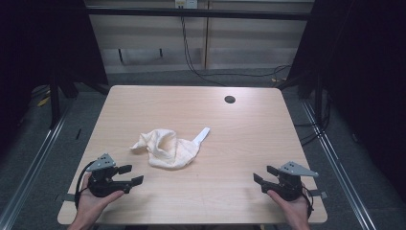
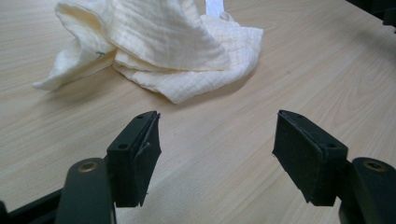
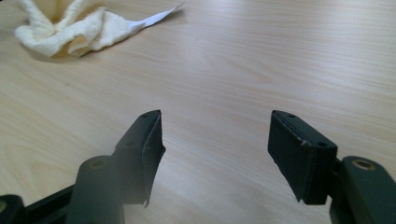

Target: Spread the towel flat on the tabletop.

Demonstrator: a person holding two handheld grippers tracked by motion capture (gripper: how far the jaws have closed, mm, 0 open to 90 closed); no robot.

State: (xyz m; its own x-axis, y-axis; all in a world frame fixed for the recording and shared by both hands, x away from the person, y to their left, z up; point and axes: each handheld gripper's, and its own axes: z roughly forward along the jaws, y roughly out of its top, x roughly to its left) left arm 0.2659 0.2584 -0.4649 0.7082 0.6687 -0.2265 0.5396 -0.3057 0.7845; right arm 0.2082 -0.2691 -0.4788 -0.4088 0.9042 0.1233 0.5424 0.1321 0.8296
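Note:
A crumpled cream cloth with a white label strip lies near the middle of the wooden table. My left gripper rests at the front left, open and empty, its jaws pointing right toward the cloth, a short way from it. In the left gripper view the cloth lies just beyond the open gripper. At the front right my right gripper is open and empty, pointing left. The right gripper view shows the cloth far off at upper left of the gripper.
A round cable hole sits near the table's far edge. Metal rails run along the floor on both sides, and cables hang behind the table. Bare wood lies between the two grippers along the front edge.

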